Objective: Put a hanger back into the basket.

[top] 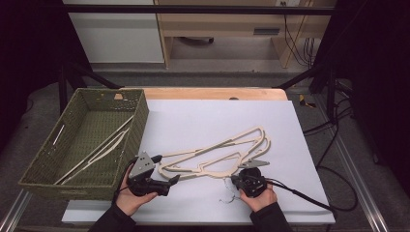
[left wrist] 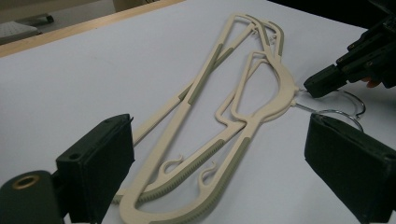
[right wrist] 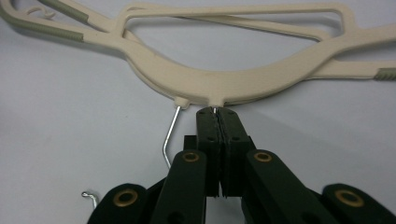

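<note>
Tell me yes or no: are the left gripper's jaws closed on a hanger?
No, the left gripper has its jaws wide apart, pressing nothing, above the cream hangers.

The right gripper (right wrist: 217,114) hides a hanger's wire hook; basket (top: 140,123) contents too blurred to tell

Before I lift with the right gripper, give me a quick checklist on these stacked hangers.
1. Right gripper shut on a wire hook at the hanger neck: ok.
2. Only one hook gripped; the second hook lies free beside the jaws: ok.
3. Left gripper open, pads off the hangers: ok.
4. The two hangers not tangled: cannot tell.
5. Basket has room beside the hangers already in it: ok.
</note>
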